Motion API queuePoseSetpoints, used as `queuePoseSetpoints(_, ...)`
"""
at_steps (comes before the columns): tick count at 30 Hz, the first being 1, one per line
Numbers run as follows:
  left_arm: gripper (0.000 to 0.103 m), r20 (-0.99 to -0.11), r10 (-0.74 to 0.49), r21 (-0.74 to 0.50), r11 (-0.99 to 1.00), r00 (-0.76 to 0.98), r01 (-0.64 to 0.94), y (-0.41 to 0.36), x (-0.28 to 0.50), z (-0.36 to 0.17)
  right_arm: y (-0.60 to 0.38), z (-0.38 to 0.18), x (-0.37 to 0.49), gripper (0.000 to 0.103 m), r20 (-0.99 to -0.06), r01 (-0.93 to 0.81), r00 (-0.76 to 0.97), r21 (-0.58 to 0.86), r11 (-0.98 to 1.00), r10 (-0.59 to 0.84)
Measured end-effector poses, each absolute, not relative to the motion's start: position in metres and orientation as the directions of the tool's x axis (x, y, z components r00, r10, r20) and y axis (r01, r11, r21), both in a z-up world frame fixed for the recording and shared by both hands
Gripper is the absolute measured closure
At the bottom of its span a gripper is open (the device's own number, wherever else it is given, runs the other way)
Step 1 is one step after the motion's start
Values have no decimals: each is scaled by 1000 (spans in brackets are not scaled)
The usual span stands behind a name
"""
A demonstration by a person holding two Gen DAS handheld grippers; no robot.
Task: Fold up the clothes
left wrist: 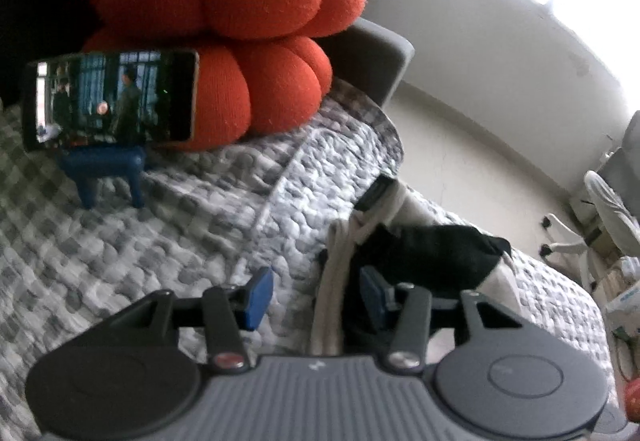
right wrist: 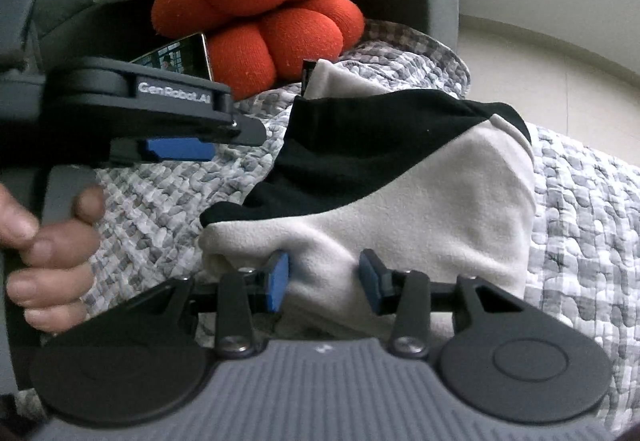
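Garment's (left wrist: 420, 253) near edge hidden behind left tool (left wrist: 316, 295); phone (left wrist: 112, 99) picture perhaps blurred.

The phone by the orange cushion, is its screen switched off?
No, the phone on its blue stand shows a lit video scene with figures.

soft matt cream-and-black fleece garment (right wrist: 420, 201), puckered quilted cotton bedspread (right wrist: 580, 241), nubbly orange knit cushion (left wrist: 224, 25), glossy phone screen (left wrist: 112, 99), matt plastic gripper (right wrist: 323, 283)

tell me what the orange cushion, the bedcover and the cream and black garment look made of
Orange cushion: knitted fabric over soft stuffing, judging by its fuzzy flecked surface and plump lobes. Bedcover: quilted woven cloth, probably cotton, matte and puckered in a grey check. Garment: soft matte fleece or brushed knit, going by its thick rounded folds.
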State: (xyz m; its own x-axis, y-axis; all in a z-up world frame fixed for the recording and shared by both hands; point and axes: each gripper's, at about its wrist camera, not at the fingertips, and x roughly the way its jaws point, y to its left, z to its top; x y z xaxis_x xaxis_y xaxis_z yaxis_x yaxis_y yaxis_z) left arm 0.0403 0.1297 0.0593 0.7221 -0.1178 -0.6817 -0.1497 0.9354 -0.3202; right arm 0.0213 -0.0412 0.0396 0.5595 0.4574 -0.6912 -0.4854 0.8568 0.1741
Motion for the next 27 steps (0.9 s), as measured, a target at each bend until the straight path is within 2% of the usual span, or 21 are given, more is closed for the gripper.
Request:
queuePoseSetpoints(3, 54, -696, -141, -319, 939, 704, -127, 123, 42, 54, -41, 40, 21, 58, -691, -489, 560, 170, 855, 457)
queuePoseSetpoints(8, 52, -740, -111, -255, 959, 663, -124, 113, 45, 45, -42, 41, 20, 58, -692, -496, 554, 173, 851, 464)
queuePoseSetpoints(15, 52, -747, -119, -270, 953, 654, -135, 116, 46, 42, -51, 48, 21, 60, -676, -500, 550, 204, 842, 491)
queuePoseSetpoints(21, 52, -750, -121, -272, 952, 650, -137, 118, 47, 41, -79, 55, 30, 60, -646, -395, 613, 247, 885, 454)
queuePoseSetpoints(24, 52, -751, -120, -271, 953, 649, -137, 117, 47, 42, -90, 49, 38, 60, -663, -329, 622, 262, 907, 417)
queuePoseSetpoints(27, 52, -752, -117, -267, 954, 648, -137, 117, 46, 42, -86, 41, 42, 60, -693, -337, 594, 247, 909, 409)
